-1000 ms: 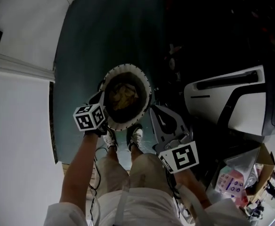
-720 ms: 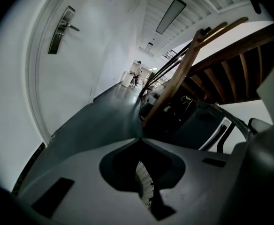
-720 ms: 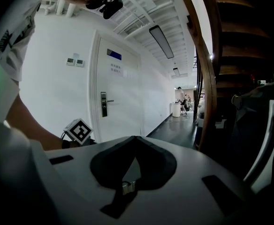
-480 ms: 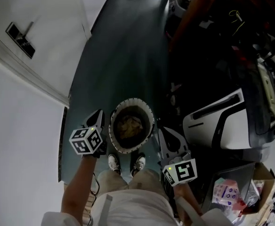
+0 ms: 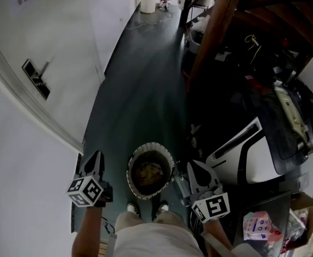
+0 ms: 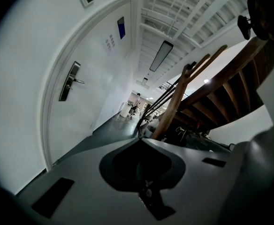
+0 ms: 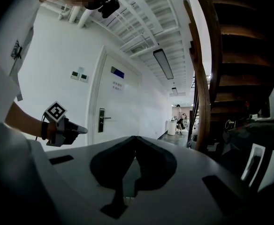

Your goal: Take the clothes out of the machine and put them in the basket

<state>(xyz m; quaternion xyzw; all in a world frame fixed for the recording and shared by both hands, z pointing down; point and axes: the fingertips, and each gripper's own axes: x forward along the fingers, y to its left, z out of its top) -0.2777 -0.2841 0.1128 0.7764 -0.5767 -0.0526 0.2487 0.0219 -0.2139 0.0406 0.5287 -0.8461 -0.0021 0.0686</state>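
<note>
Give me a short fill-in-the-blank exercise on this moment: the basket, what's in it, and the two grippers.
1. The basket holds crumpled ___.
2. In the head view the basket stands ___ the left gripper and the right gripper.
3. Both grippers' jaws are ___, with nothing in them.
Missing words: clothes; between; shut.
</note>
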